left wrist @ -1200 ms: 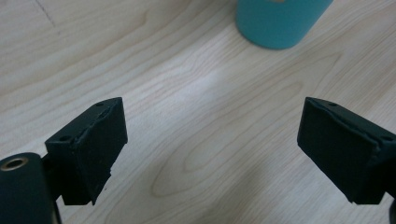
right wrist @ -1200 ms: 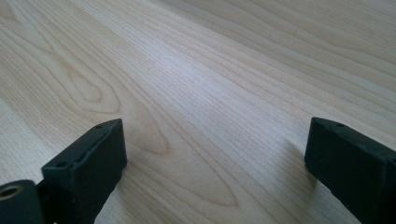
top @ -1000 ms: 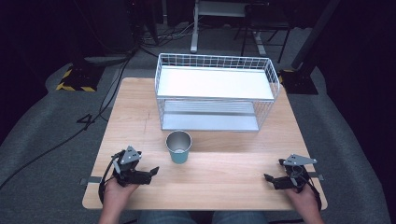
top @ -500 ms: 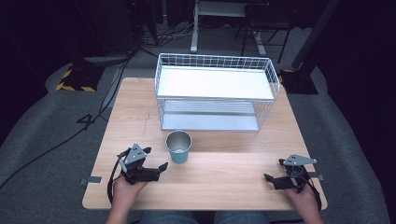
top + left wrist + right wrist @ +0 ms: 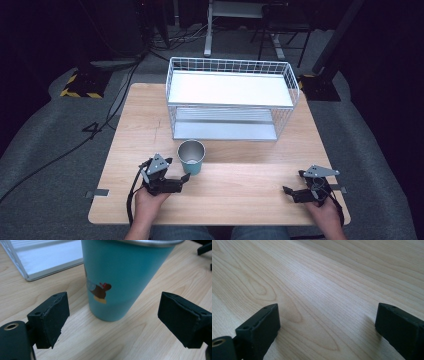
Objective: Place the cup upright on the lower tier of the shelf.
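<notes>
Table (image 5: pixel 240 200) — pale wood, grain running across. White wire rack (image 5: pixel 230 100) stood at the far half, two shelves. Cup (image 5: pixel 191 156) stood upright just in front of the rack, near the table's middle: teal body, tapering to the base, bare steel rim, a small brown-and-red cartoon figure printed on its side (image 5: pixel 98 290); no writing readable. Left gripper (image 5: pixel 186 179) lay low just before the cup, jaws spread wide, wider than the cup's base, holding nothing. Right gripper (image 5: pixel 287 191) rested well apart at the near right corner — jaws wide apart too, empty.
</notes>
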### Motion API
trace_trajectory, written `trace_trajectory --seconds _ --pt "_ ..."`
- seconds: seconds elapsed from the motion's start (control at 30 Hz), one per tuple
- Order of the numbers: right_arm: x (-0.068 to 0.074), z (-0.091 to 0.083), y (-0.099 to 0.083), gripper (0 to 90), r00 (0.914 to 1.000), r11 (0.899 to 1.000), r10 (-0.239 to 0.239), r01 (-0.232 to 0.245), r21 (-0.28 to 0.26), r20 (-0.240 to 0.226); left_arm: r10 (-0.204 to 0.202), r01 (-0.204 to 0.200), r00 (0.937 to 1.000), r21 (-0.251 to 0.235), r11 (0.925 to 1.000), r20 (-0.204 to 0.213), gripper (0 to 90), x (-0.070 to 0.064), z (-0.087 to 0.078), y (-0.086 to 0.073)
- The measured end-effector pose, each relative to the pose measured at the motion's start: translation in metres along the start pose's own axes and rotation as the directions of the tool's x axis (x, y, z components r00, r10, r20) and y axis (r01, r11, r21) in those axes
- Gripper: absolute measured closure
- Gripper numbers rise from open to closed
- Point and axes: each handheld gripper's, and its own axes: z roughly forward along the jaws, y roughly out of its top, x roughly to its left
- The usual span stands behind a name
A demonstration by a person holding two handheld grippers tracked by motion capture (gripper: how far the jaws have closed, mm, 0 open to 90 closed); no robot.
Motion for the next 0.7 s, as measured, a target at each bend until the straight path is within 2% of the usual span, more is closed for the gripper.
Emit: trace_trajectory --seconds 0.13,0.33,0.6,0.7 --pt "0.0 0.0 0.0 6.5 1.0 1.0 0.0 0.0 0.0 0.0 -0.017 0.017 0.9998 -0.015 0.9997 0.005 13.0 -0.002 0.008 0.001" --pt "0.0 0.0 0.0 6.7 1.0 1.0 0.004 -0.004 -0.001 0.004 -0.007 0.008 0.9995 -0.026 0.9996 0.031 15.2 -0.006 0.02 0.003" --pt "0.0 0.0 0.0 6.8 0.9999 1.0 0.009 -0.009 -0.003 0.008 -0.011 0.011 0.9999 -0.027 0.9996 0.009 15.3 -0.005 0.032 0.004" --pt "0.0 0.0 0.0 6.9 0.9999 1.0 0.012 -0.012 -0.001 0.011 -0.025 0.025 0.9997 -0.026 0.9993 0.006 15.3 -0.004 0.037 0.003"
